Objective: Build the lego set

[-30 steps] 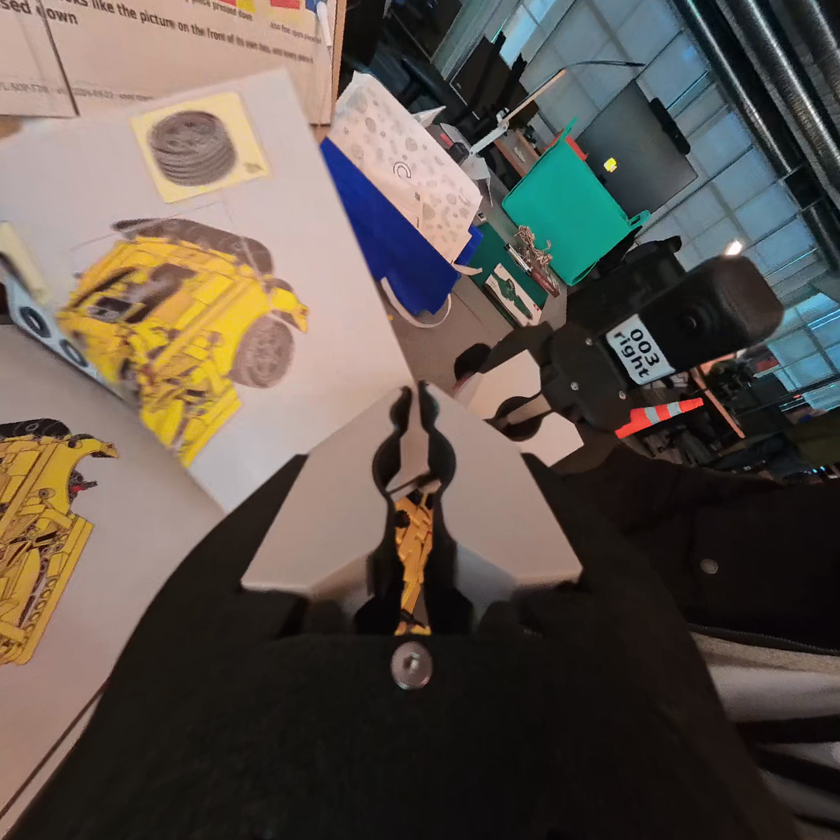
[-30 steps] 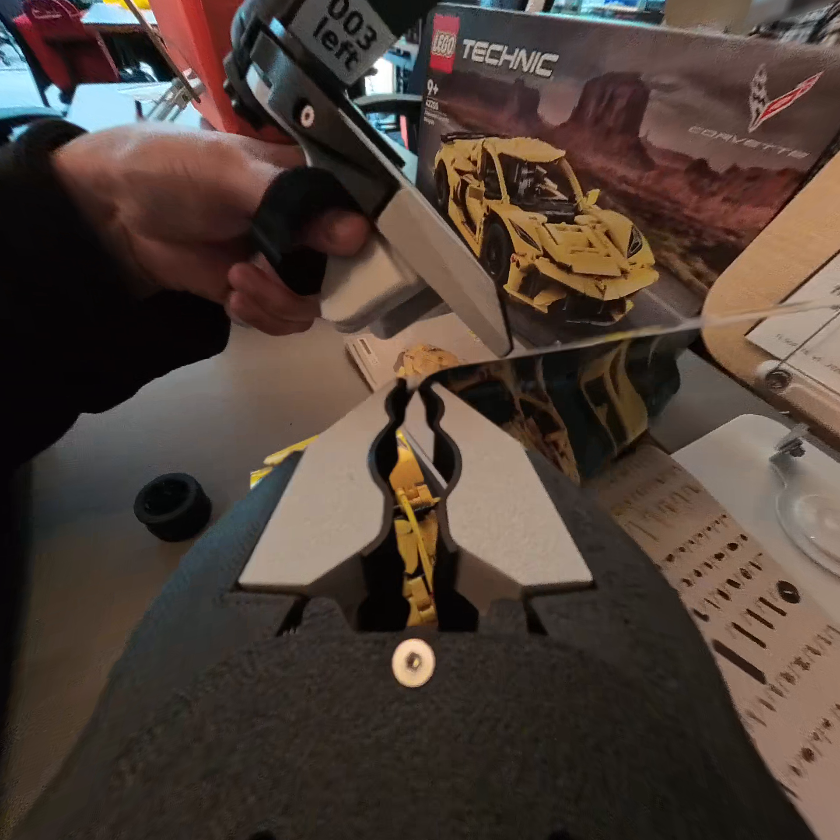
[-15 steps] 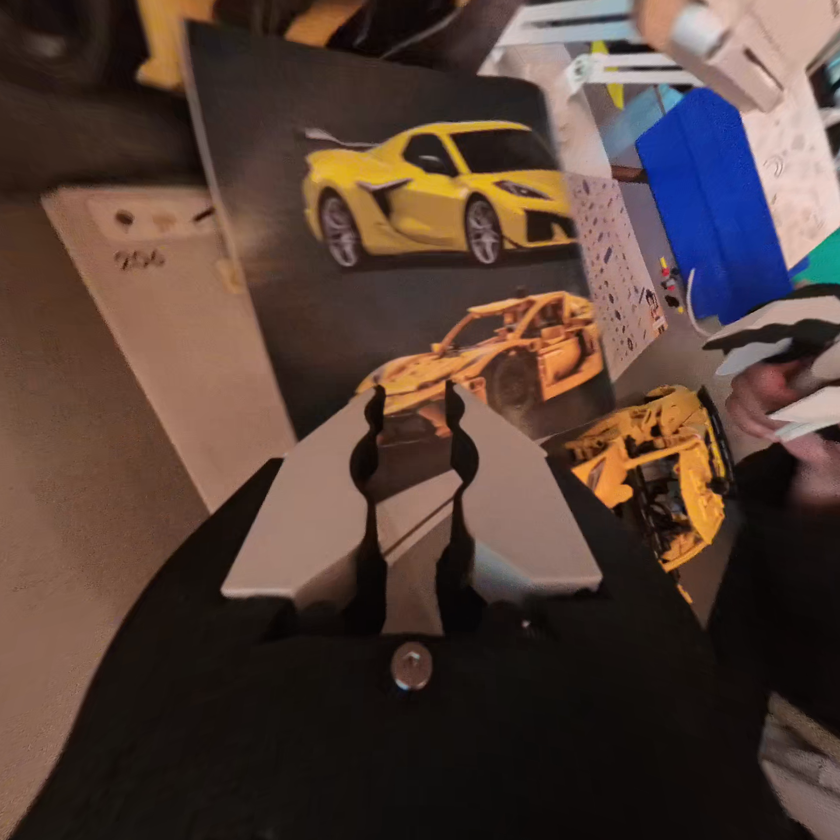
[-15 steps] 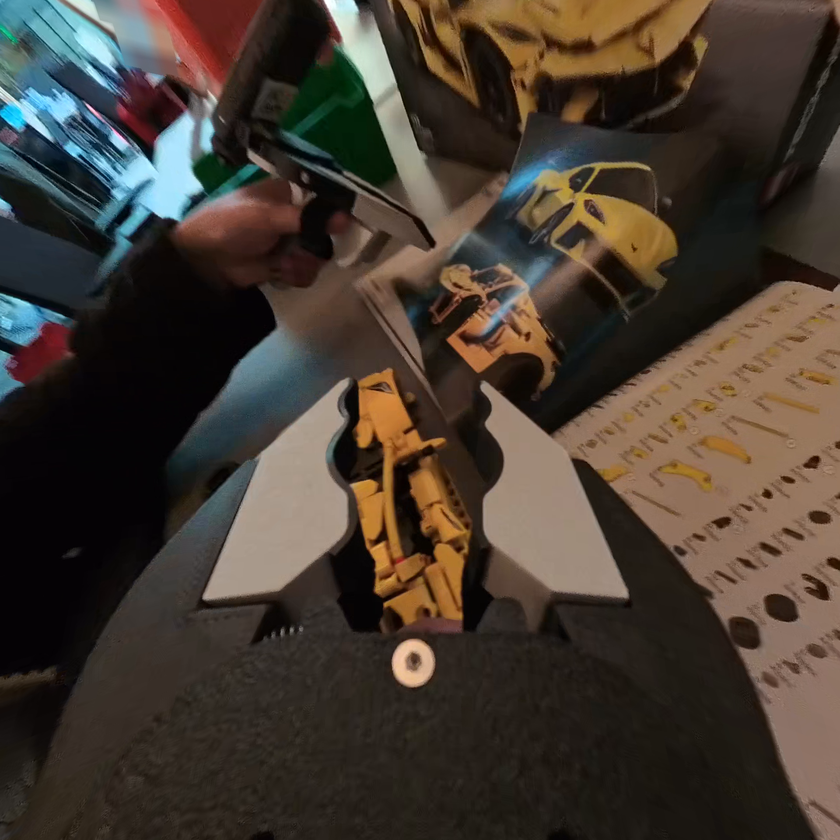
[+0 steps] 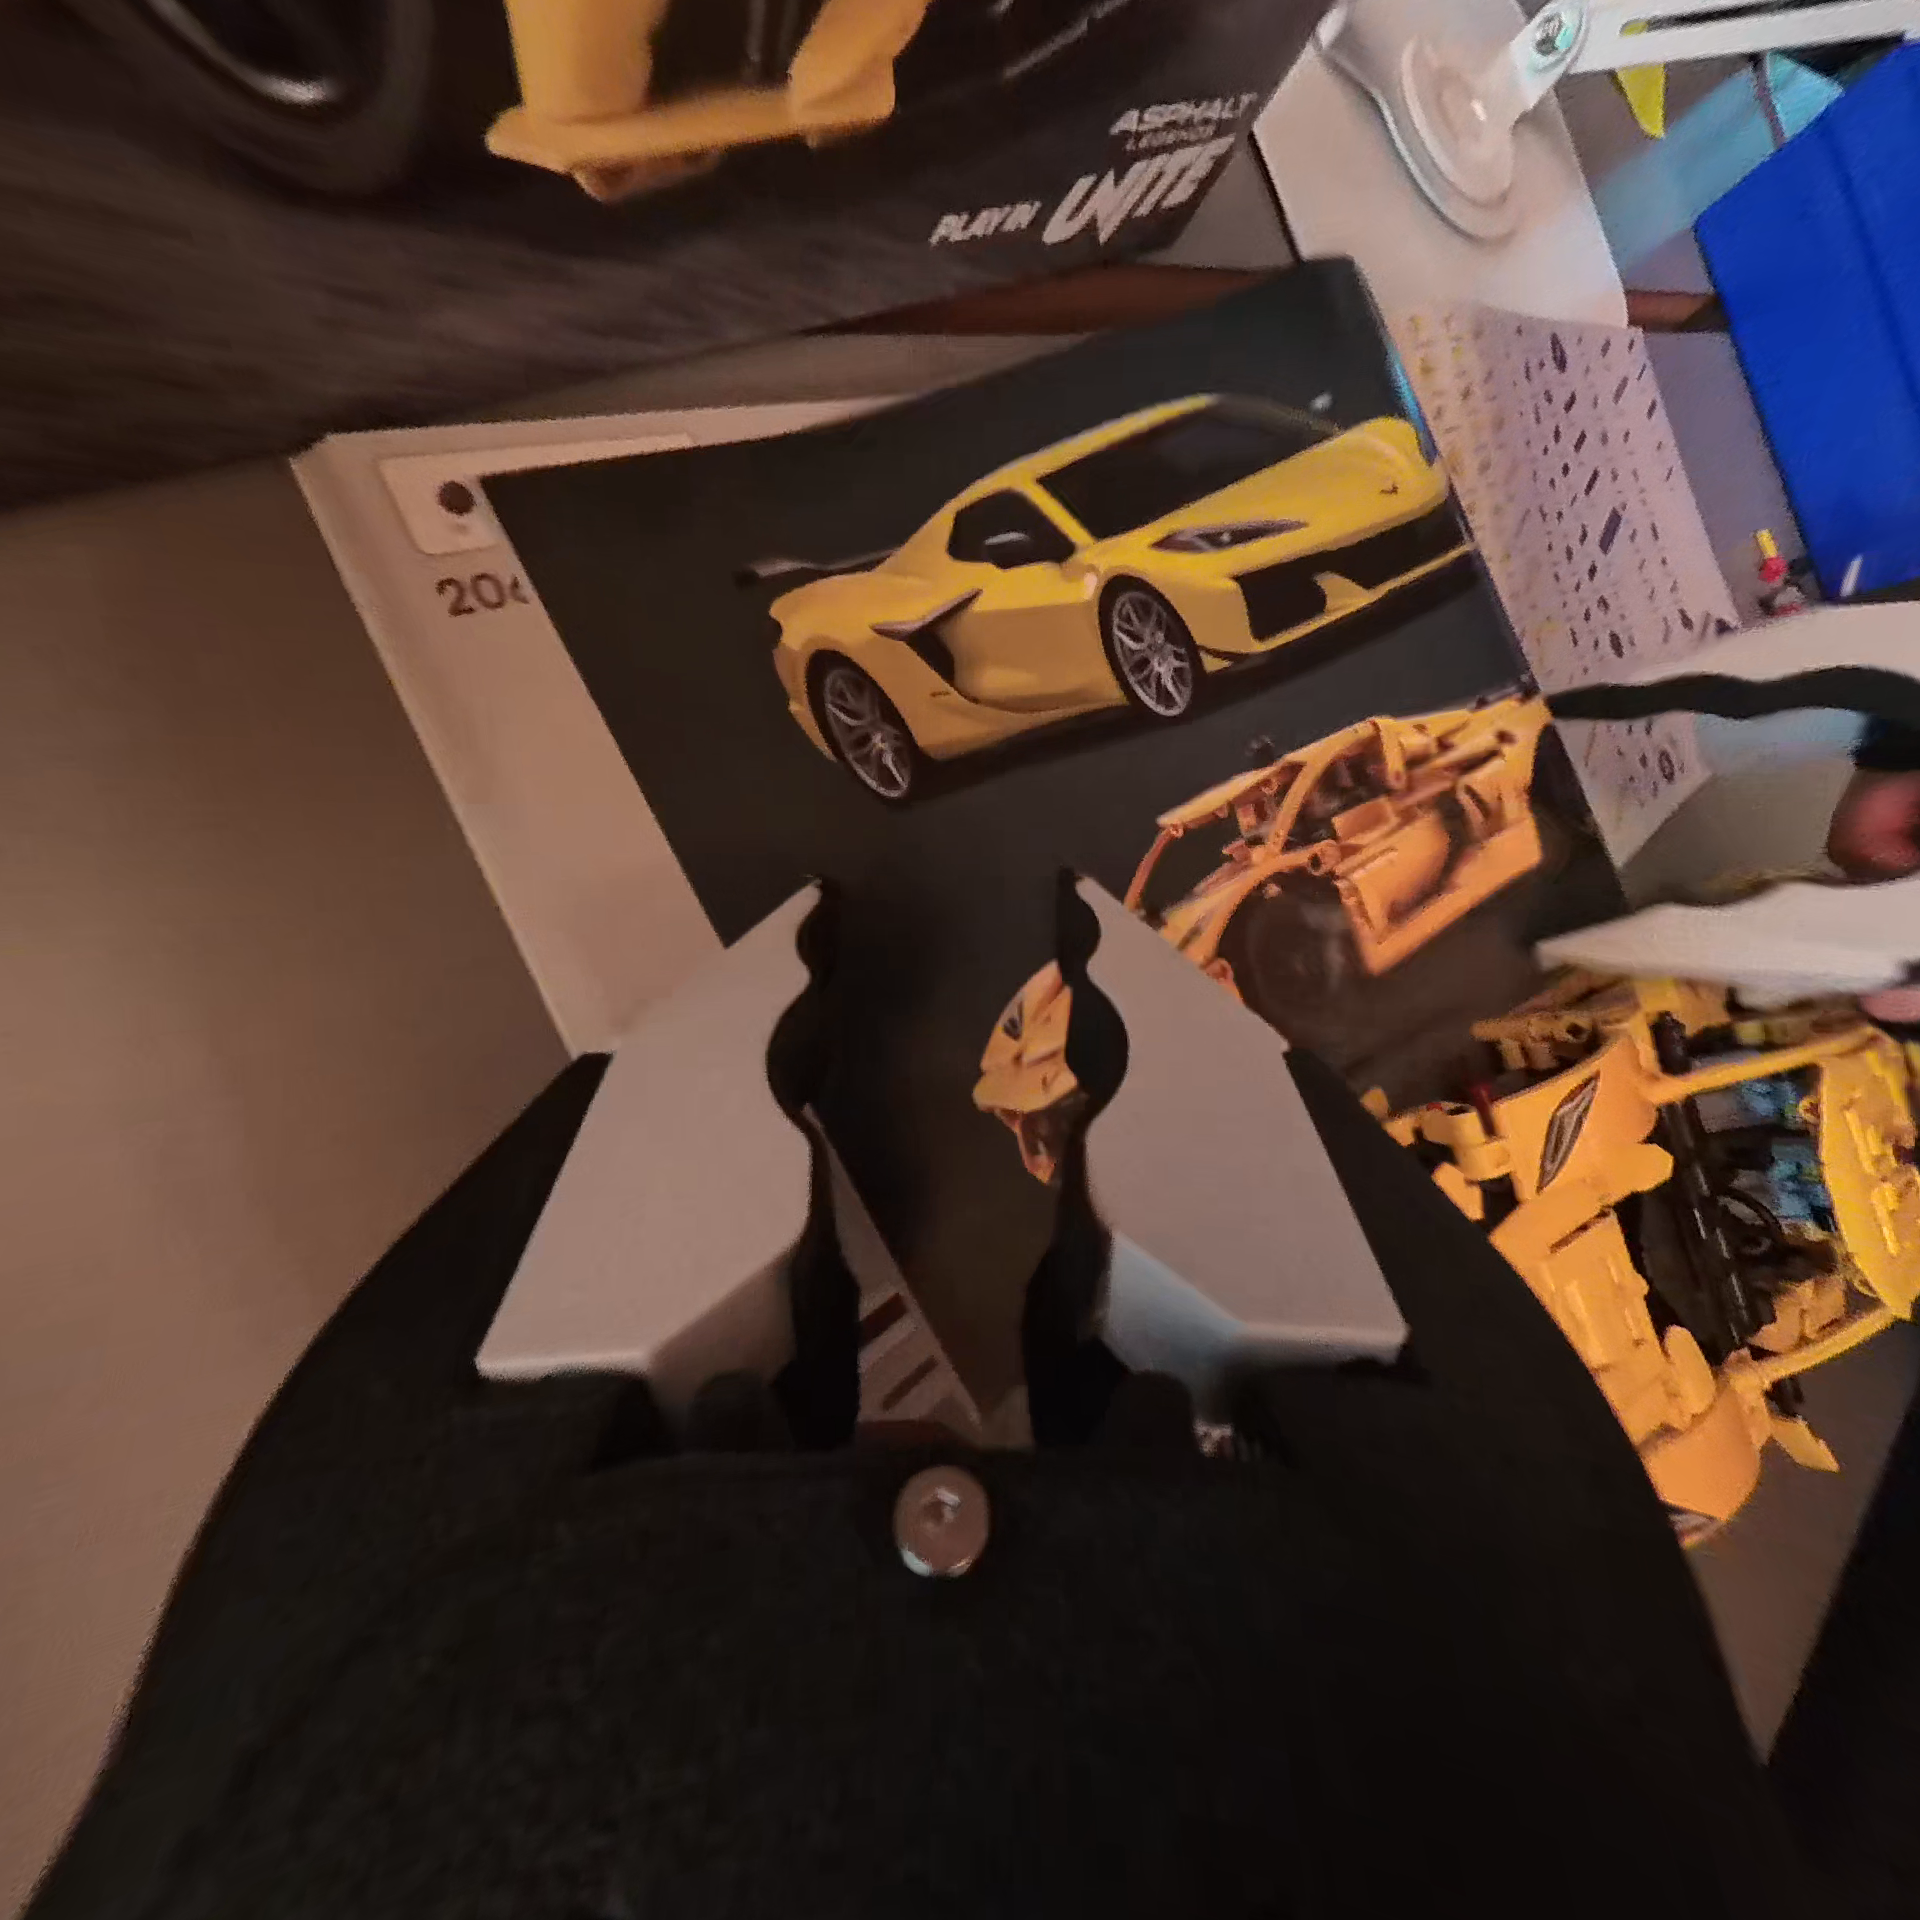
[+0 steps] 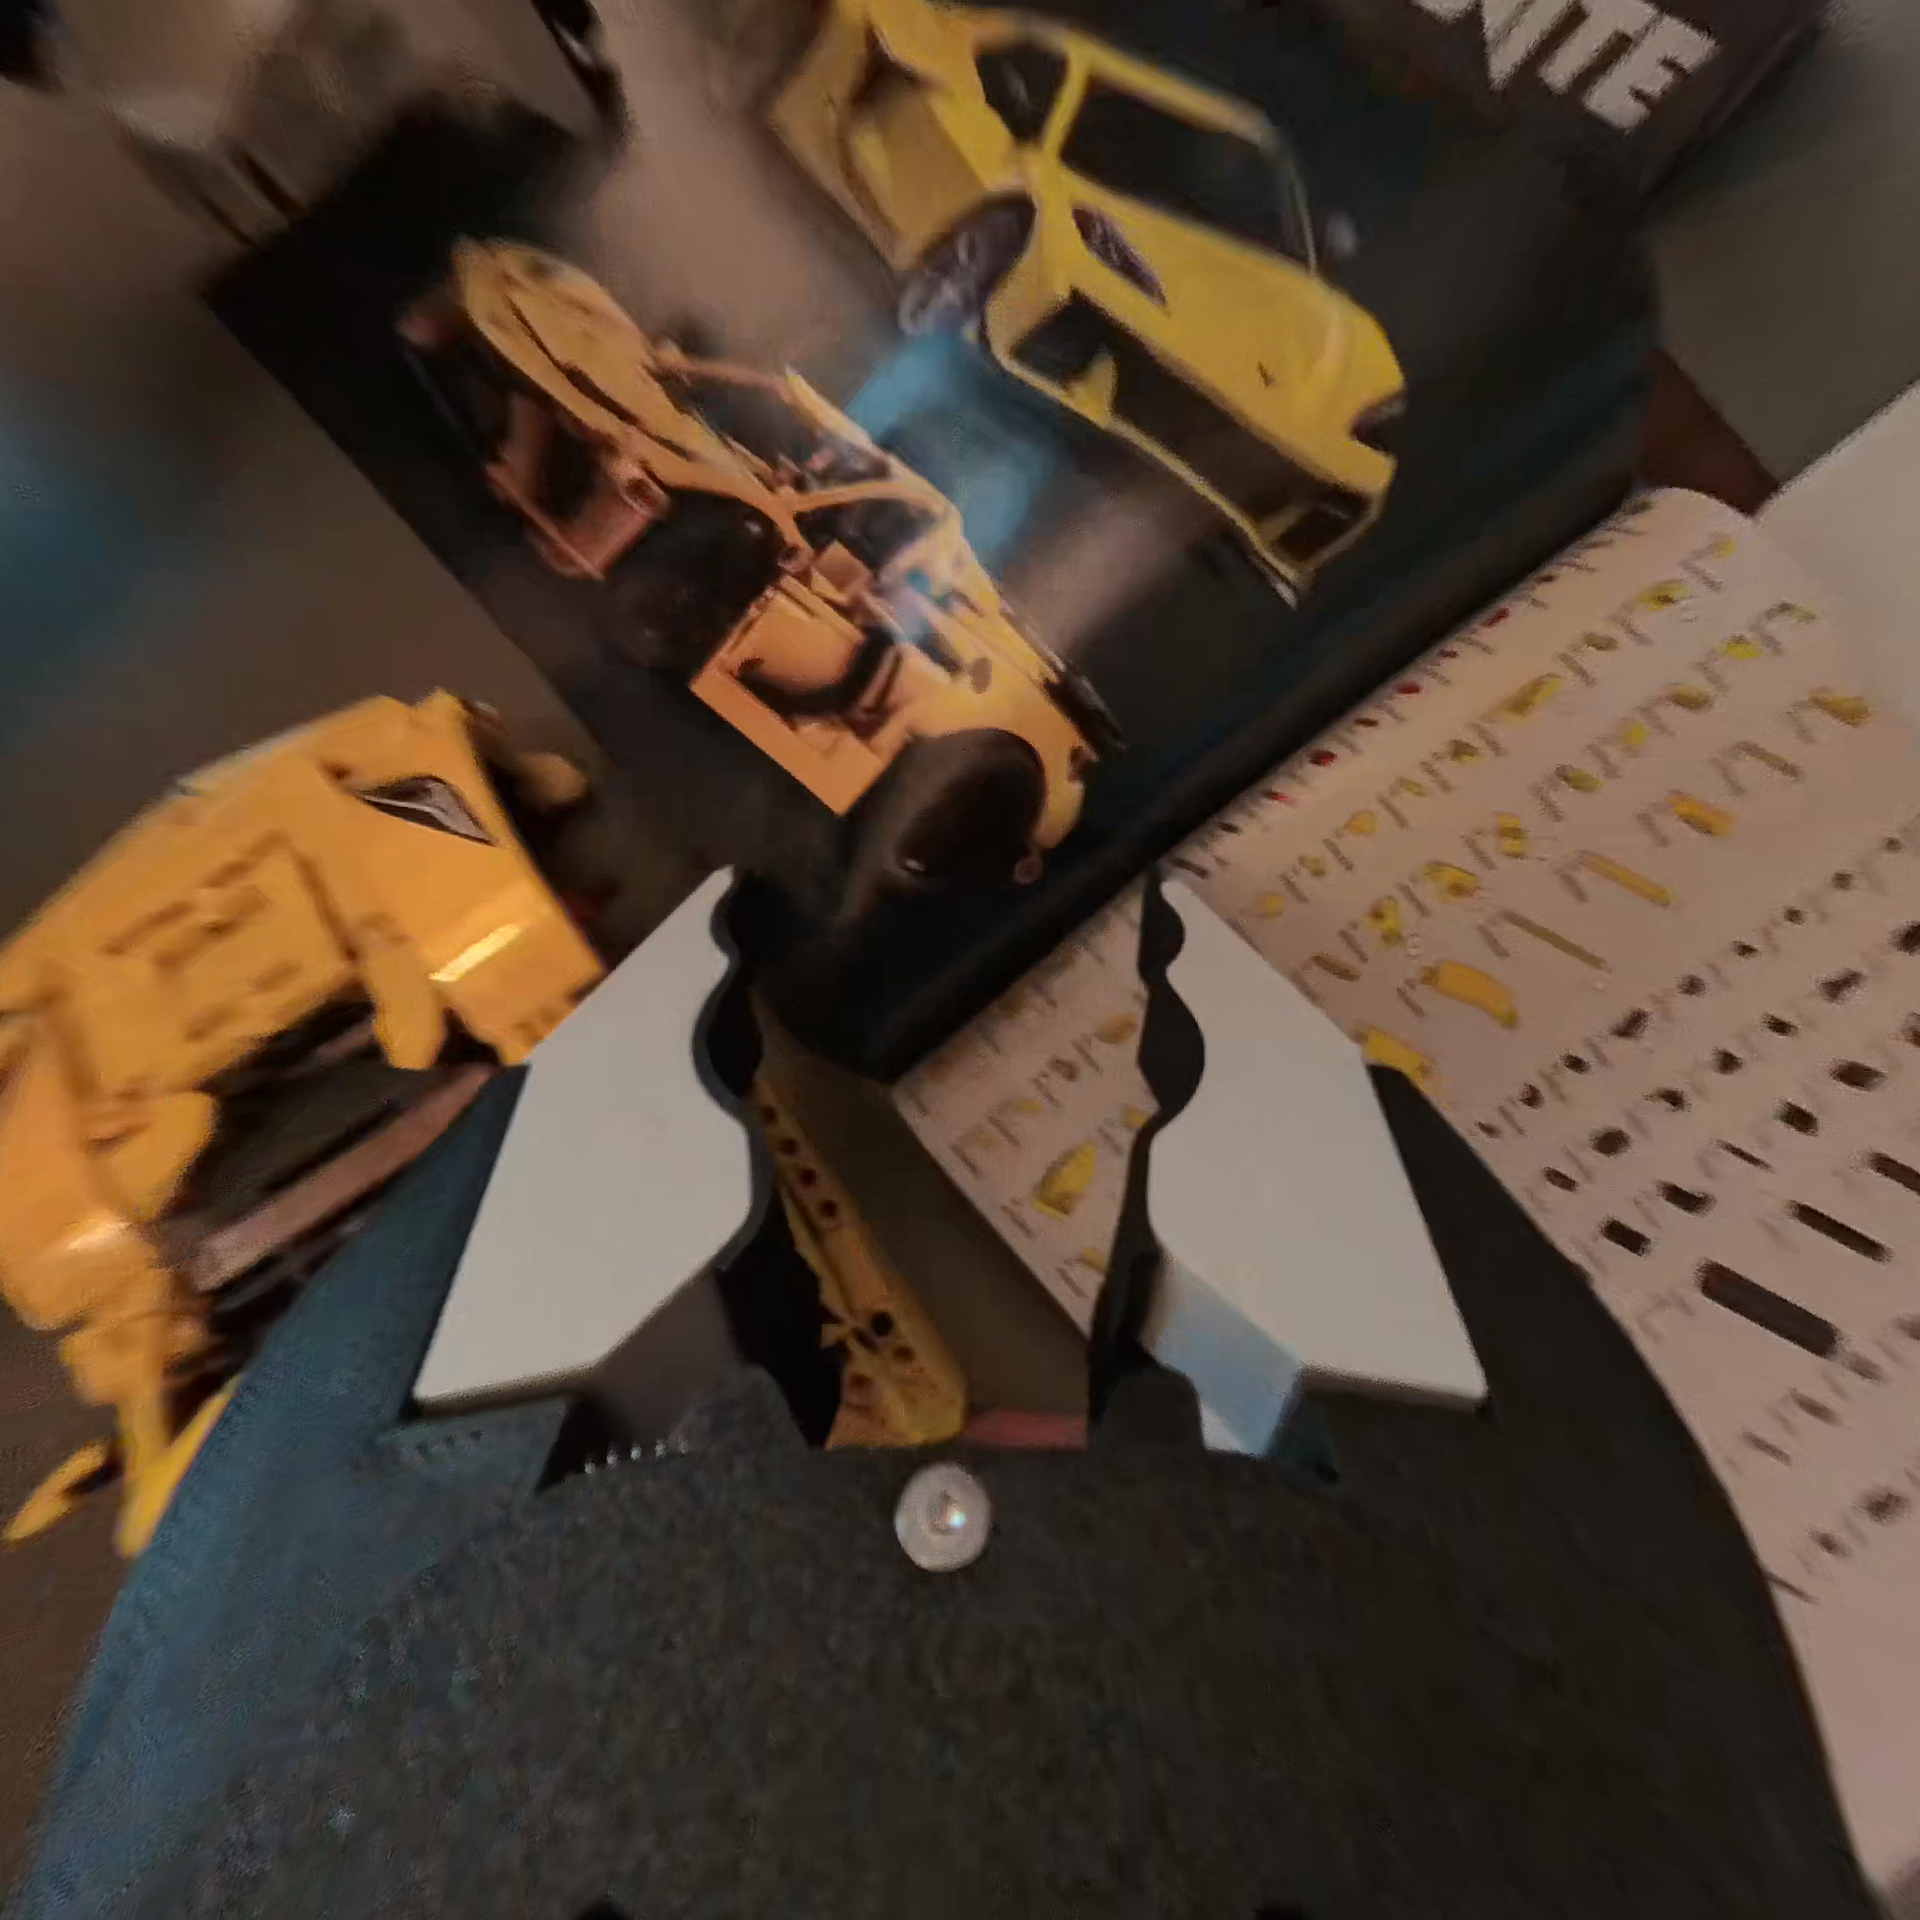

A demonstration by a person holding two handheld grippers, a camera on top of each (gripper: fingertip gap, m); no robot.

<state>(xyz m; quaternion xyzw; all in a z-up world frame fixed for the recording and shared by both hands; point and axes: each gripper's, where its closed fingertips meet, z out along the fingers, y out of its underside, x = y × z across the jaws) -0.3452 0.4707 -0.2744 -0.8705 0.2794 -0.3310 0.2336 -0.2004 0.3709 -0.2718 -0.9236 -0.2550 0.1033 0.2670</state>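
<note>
The yellow lego car [image 5: 1621, 1205] lies on the table right of the open instruction booklet [image 5: 1039, 623], whose dark page shows yellow cars. My left gripper [image 5: 943, 899] is open and empty, hovering over the booklet's near edge. My right gripper [image 6: 940, 888] is open, over the spot where the booklet's dark page [image 6: 831, 468] meets the parts-list page [image 6: 1558, 935]. The car [image 6: 260, 987] is at its left, and a yellow beam with holes [image 6: 862, 1278] shows low between its jaws, not clamped. The right gripper's fingers [image 5: 1714, 951] show above the car in the left wrist view.
The dark set box [image 5: 623, 156] stands behind the booklet. A white booklet page [image 5: 499, 779] lies at the left on the grey table [image 5: 208, 935]. A white clamp base [image 5: 1455, 114] and a blue bag [image 5: 1818, 312] are at the back right.
My left gripper let go of the booklet page it held up; the page now lies flat with the dark photo side up. Both grippers opened and swung down toward the booklet and the car.
</note>
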